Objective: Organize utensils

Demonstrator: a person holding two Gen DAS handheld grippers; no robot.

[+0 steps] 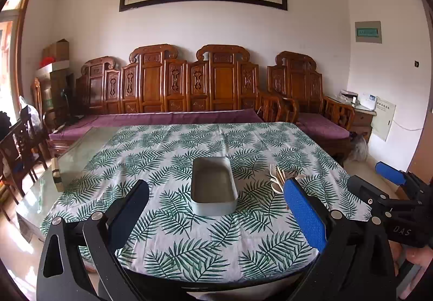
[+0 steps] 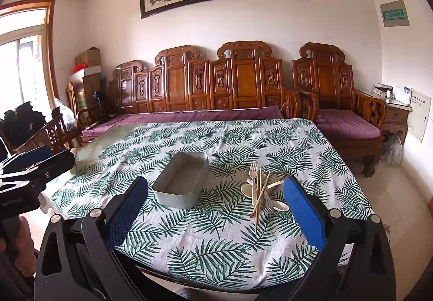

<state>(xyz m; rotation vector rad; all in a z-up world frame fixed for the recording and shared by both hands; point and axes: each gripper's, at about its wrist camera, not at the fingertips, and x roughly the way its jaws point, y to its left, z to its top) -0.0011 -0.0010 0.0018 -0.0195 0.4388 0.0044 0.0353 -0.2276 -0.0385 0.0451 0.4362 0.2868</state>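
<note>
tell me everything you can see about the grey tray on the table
The grey tray is a shallow rectangular container with rounded corners and low upright walls, matte, metal or plastic by its look. It is empty, its flat floor bare. It sits flat and upright near the middle of the leaf-print tablecloth, long side running away from the cameras. The pile of pale utensils lies apart to its right. Nothing touches it but the cloth.

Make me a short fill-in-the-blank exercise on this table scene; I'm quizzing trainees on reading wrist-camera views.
1. The grey tray on the leaf-print tablecloth holds ____ utensils.
2. The pile of utensils lies to the ____ of the tray.
3. Both the left tongs and the right tongs stand ____.
4. The fork in the pile is ____ in colour.

Missing words: no; right; open; cream
</note>
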